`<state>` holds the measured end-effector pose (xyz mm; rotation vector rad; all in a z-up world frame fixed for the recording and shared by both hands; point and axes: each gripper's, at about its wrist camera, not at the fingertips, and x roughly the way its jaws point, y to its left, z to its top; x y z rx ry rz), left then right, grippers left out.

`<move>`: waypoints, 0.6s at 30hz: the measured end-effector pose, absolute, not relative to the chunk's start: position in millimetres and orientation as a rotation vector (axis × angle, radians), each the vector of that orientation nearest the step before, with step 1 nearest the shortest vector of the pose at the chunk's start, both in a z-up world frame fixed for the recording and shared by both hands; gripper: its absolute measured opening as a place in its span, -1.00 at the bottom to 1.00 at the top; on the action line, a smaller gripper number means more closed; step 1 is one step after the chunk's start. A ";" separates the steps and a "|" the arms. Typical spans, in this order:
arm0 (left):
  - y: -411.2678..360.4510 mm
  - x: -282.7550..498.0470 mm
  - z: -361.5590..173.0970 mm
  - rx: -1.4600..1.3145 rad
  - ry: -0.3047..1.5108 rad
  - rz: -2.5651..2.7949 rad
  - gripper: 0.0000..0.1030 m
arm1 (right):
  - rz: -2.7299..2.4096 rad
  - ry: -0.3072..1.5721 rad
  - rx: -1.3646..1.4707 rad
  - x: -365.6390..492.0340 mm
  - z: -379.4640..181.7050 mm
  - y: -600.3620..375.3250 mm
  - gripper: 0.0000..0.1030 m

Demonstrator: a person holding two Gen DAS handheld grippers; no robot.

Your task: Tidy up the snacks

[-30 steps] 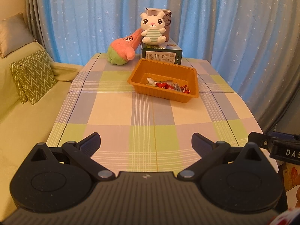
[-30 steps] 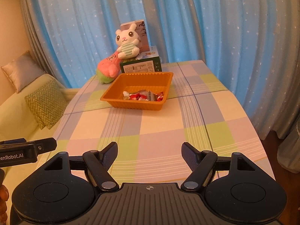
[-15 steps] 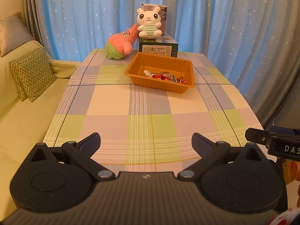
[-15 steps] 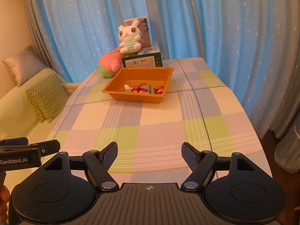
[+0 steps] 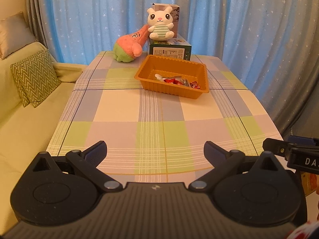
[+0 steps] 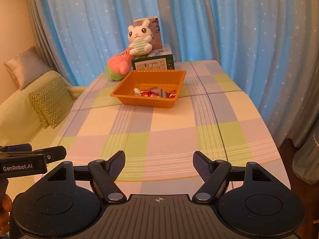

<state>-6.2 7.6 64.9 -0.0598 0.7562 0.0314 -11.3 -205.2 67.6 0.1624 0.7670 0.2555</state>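
1. Left gripper (image 5: 155, 149): jaws spread wide, nothing between them, hovering over the near edge of the table (image 5: 127, 107). Released, touching nothing.
2. Right gripper (image 6: 159, 160): jaws likewise apart, empty, above the near end of the checked tablecloth. Released.
3. Seen from the left wrist, part of the right gripper juts in at the right edge; lettering on it cut off by the frame. Seen from the right wrist, the left gripper enters at the left edge, only its side showing.
4. Bit of a hand (image 6: 5, 213) at the lower-left corner of the right wrist view, mostly out of frame.
5. Orange tray (image 5: 151, 75) well apart from both grippers, on the far half of the table.
6. Snacks (image 5: 175, 80) lying in the tray along its near wall: red and silvery wrappers, one white piece. Count and kind too small to make out.
7. Green box (image 5: 169, 50) just behind the tray; print on it unreadable.
8. White rabbit plush (image 5: 160, 23) sitting on the green box, hiding much of a taller carton (image 5: 175, 14) behind.
9. Pink-and-green plush (image 5: 128, 46) lying to the left of the box, tip leaning up toward the rabbit.
10. Sofa with chevron cushion (image 5: 33, 77) at left, cut off by the frame. Blue starred curtain (image 5: 239, 20) behind everything.
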 end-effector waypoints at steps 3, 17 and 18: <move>7.2 -5.5 65.0 -0.059 0.754 0.028 0.99 | 0.256 0.769 0.164 -10.7 67.5 -205.1 0.45; 5.1 -5.2 63.9 -0.060 0.753 0.020 0.99 | 0.253 0.767 0.166 -9.7 66.7 -205.7 0.45; 4.7 -5.2 63.7 -0.060 0.753 0.020 0.99 | 0.253 0.767 0.165 -9.7 67.0 -205.8 0.45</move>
